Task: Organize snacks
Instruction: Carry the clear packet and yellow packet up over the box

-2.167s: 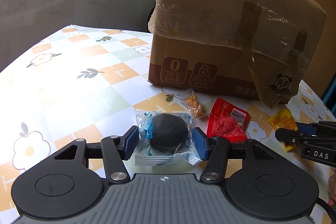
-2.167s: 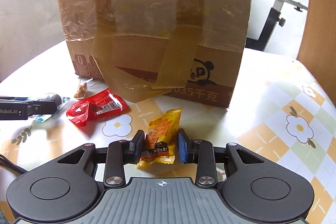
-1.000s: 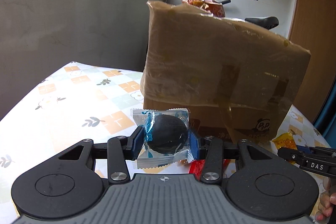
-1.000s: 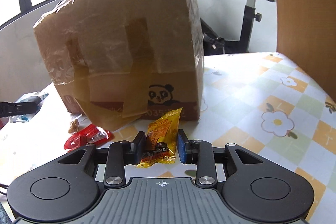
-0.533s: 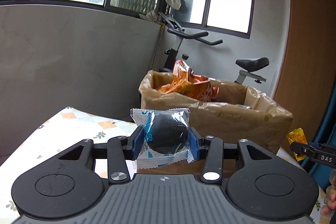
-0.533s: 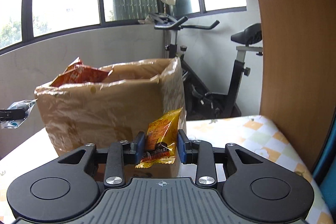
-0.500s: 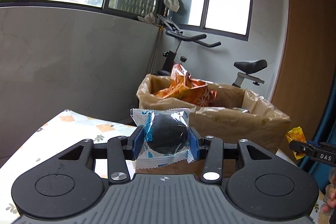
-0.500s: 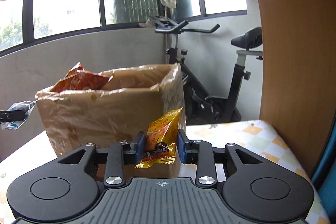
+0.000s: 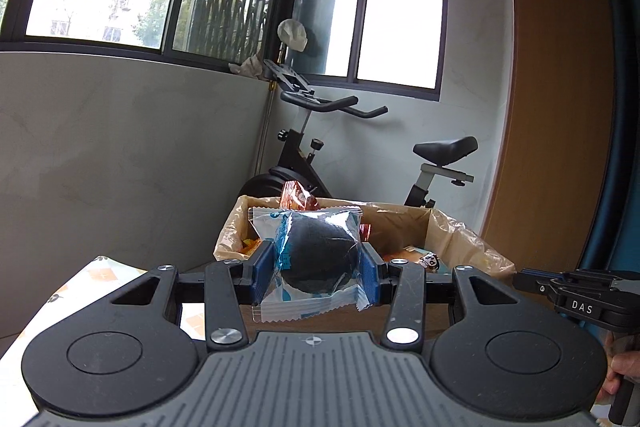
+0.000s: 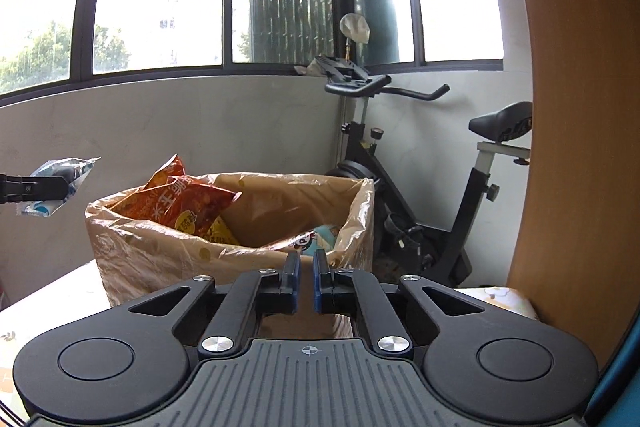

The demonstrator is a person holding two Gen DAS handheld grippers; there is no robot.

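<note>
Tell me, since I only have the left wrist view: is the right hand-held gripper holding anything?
Observer: No. The right hand-held gripper has its fingers almost together, with nothing between them.
Operator: Where is it pointing?
Observer: At the box, towards its right corner, just below the rim.
Operator: And what I'm holding: is it over the opening?
Observer: Not from the right wrist view. The packet shows left of the box's left wall, higher than the rim.

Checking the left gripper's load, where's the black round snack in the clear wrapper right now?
In the left wrist view the black round snack is clamped in the left gripper, raised in front of the cardboard box.
</note>
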